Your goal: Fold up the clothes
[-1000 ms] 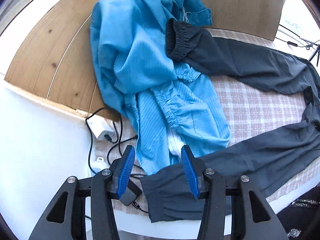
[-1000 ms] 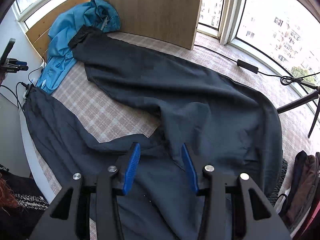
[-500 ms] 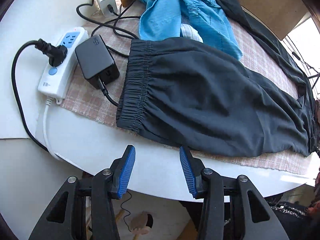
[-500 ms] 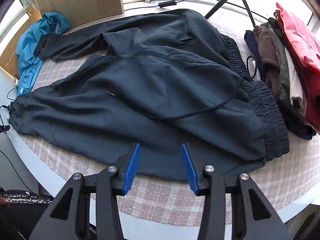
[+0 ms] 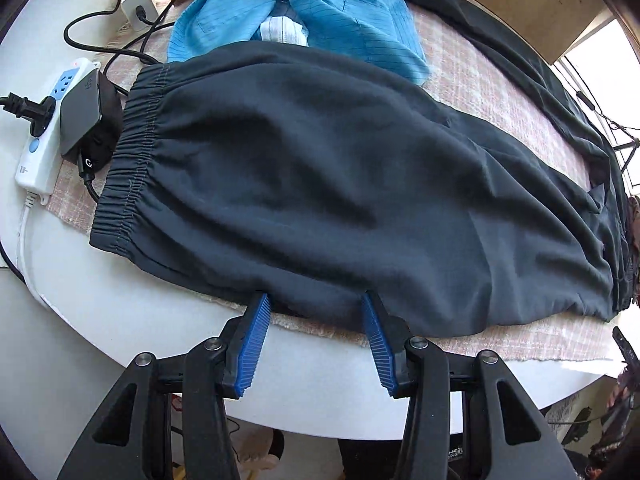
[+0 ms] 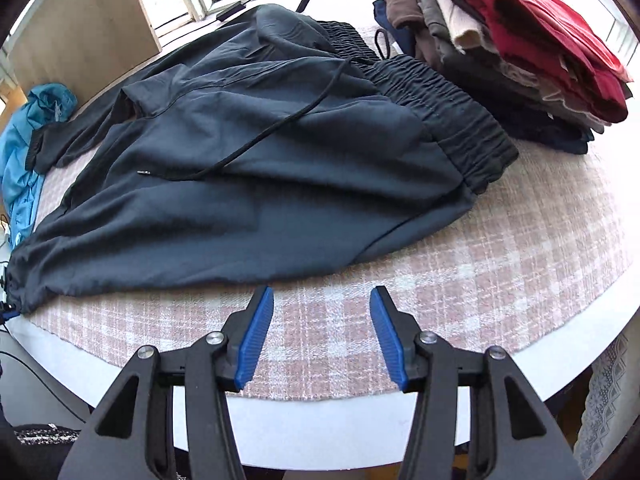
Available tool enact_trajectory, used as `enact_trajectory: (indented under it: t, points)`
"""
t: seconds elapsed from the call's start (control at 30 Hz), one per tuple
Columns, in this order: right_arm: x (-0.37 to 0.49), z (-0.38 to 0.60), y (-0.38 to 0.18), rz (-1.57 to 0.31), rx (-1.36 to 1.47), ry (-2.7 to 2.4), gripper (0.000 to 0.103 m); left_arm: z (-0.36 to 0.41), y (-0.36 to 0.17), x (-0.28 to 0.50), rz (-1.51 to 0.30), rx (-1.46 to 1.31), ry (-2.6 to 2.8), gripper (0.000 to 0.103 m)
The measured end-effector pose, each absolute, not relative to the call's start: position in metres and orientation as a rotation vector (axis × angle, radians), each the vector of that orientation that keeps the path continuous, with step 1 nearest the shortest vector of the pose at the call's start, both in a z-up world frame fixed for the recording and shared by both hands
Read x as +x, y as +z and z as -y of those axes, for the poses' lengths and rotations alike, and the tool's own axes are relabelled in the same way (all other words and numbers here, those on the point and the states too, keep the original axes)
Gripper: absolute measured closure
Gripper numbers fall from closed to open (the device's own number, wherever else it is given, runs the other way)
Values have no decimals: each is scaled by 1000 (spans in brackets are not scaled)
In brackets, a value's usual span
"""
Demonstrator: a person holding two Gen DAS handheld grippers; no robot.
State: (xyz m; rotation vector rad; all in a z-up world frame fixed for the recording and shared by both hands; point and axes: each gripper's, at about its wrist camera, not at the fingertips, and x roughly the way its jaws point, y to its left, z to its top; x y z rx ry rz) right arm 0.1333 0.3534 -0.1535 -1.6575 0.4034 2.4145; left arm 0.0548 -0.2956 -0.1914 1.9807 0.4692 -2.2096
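Plaid cloth [image 6: 500, 264]; dark trousers [image 5: 320, 184] flat, both claws agape.

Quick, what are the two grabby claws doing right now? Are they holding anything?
Left gripper: open, holding nothing, fingertips at the near edge of the dark pants.
Right gripper: open, holding nothing, over the checked cloth.

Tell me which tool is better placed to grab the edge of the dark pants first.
Left. The left tool is open with its tips at the near edge of the dark pants, while the right tool is open over bare checked cloth, short of the fabric.
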Motion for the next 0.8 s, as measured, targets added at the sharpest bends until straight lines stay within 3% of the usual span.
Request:
enact_trajectory:
  t: [0.1,0.43,0.6,0.8]
  points:
    - [140,-369,-153,-458,-1578,2360,53,293,-193,54,-482,1975,-2202,60]
    - [108,-370,-168,-356,-1527,2231,53,279,-193,53,-358,1993,-2179,63]
    - [99,-367,-179,-419,-1538,2205,53,276,-193,56,-349,2001,-2167,64]
    - [95,-367,-182,-431,-1537,2201,53,276,-192,63,-376,1996,-2163,73]
